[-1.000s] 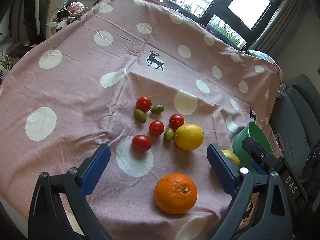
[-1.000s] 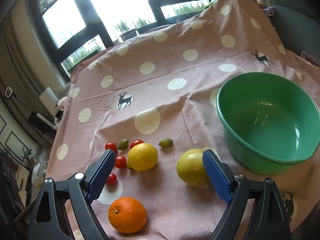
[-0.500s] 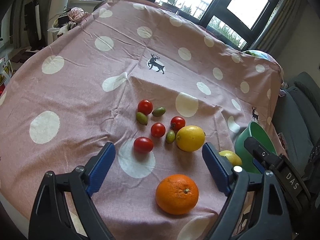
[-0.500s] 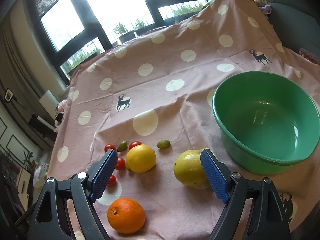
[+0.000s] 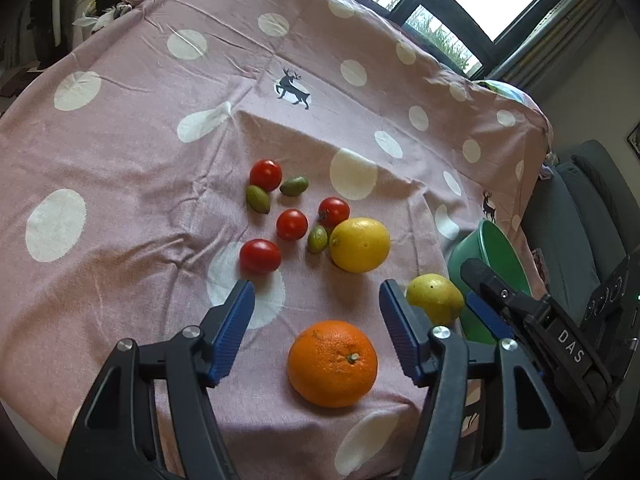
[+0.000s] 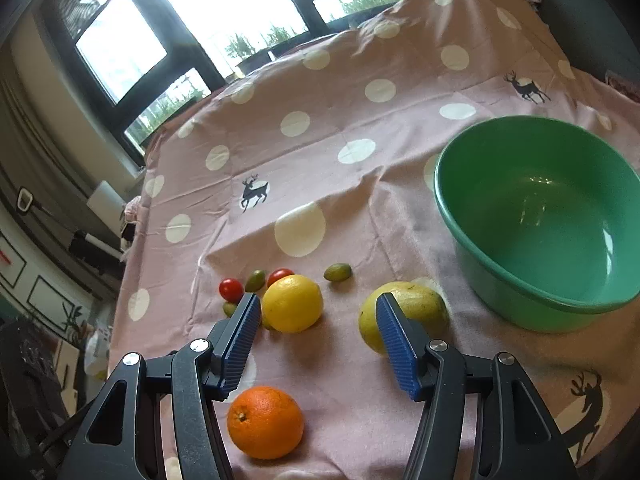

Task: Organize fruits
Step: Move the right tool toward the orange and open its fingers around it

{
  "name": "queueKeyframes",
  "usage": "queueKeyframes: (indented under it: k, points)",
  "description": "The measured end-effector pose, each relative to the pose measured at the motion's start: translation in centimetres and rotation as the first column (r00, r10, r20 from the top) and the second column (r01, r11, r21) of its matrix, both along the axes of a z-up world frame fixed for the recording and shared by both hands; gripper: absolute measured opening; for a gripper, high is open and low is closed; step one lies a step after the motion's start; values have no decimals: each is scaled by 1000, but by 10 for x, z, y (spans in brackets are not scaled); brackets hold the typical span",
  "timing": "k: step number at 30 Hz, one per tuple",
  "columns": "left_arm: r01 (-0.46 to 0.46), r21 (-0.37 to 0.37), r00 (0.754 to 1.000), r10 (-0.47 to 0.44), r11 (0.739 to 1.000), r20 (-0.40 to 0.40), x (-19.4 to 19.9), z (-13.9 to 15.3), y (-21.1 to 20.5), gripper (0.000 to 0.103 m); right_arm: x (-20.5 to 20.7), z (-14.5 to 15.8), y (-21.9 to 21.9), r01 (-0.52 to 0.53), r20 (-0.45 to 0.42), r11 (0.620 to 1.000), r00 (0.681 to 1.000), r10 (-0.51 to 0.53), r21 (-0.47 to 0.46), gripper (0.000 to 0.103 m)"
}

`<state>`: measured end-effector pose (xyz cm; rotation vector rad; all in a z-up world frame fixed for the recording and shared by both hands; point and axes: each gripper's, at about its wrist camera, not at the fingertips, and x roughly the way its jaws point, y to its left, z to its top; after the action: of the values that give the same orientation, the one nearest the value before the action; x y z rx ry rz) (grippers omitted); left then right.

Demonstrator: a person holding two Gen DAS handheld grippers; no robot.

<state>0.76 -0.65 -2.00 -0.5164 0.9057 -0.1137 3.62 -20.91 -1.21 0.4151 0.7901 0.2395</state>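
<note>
Both tongs, left [image 5: 316,312] and right [image 6: 318,332], have just been narrowing, half-open and empty; fruit lies loose beside the green bowl [image 6: 500,280], orange [image 5: 333,363] farthest, awaiting collection.

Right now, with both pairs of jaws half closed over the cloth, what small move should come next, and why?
Probably ease the left gripper down over the orange. It lies nearest, just below the jaws, which have just been closing with nothing between them. The bowl is empty and all the fruit is on the cloth.
</note>
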Motion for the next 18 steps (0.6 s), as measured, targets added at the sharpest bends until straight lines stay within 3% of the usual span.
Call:
queueKeyframes:
  k: [4, 10, 14, 18]
  points:
    - [58, 22, 997, -57, 998, -53, -1, -2, -9, 54, 1, -3, 6, -49, -43, 998, 998, 51, 37, 62]
    - [94, 16, 993, -93, 995, -75, -11, -5, -14, 54, -8, -3, 16, -115, -88, 989, 989, 123, 91, 62]
    - [100, 41, 986, -94, 994, -137, -13, -14, -17, 54, -16, -2, 26, -138, -100, 988, 984, 145, 75, 62]
    - [116, 20, 985, -112, 993, -132, -17, -12, -20, 54, -19, -6, 30, -161, -138, 982, 975, 173, 96, 62]
